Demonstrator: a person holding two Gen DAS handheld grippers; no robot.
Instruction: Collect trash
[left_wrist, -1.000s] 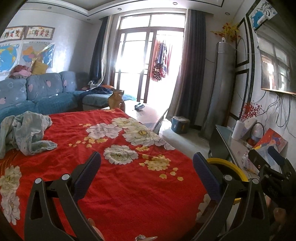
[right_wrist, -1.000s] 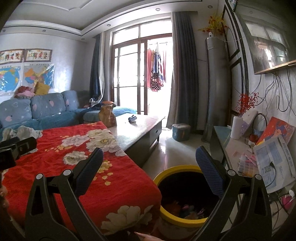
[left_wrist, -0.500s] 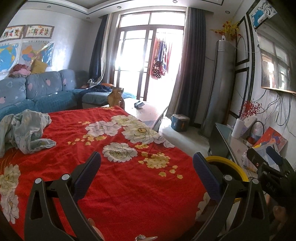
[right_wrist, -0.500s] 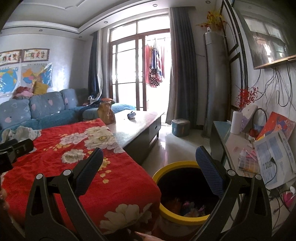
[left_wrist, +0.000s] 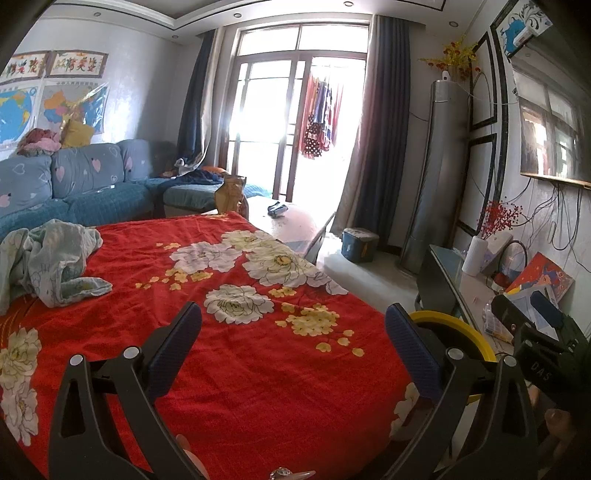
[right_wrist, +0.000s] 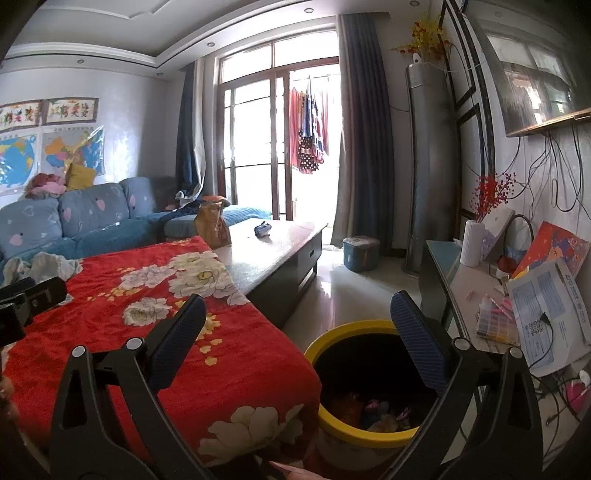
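Left gripper (left_wrist: 291, 345) spread wide, empty, above red floral cloth (left_wrist: 236, 354). Right gripper (right_wrist: 297, 338) spread wide, empty, over yellow-rimmed black round trash bin (right_wrist: 347, 428) just beside cloth's corner; colourful trash (right_wrist: 373, 408) lies inside bin. Crumpled pale rag (left_wrist: 48, 266) on cloth's far left.

Left claw (left_wrist: 293, 334) spread empty, red floral cloth (left_wrist: 236, 362), yellow-rimmed bin (left_wrist: 456, 328)

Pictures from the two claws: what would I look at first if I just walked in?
Probably the big red cloth with white flowers spread over the table, filling the middle of both views. Next, the yellow-rimmed bin on the floor at the table's right end, with colourful bits inside. A crumpled pale cloth lies on the red cloth's far left, and both claws are open and empty.
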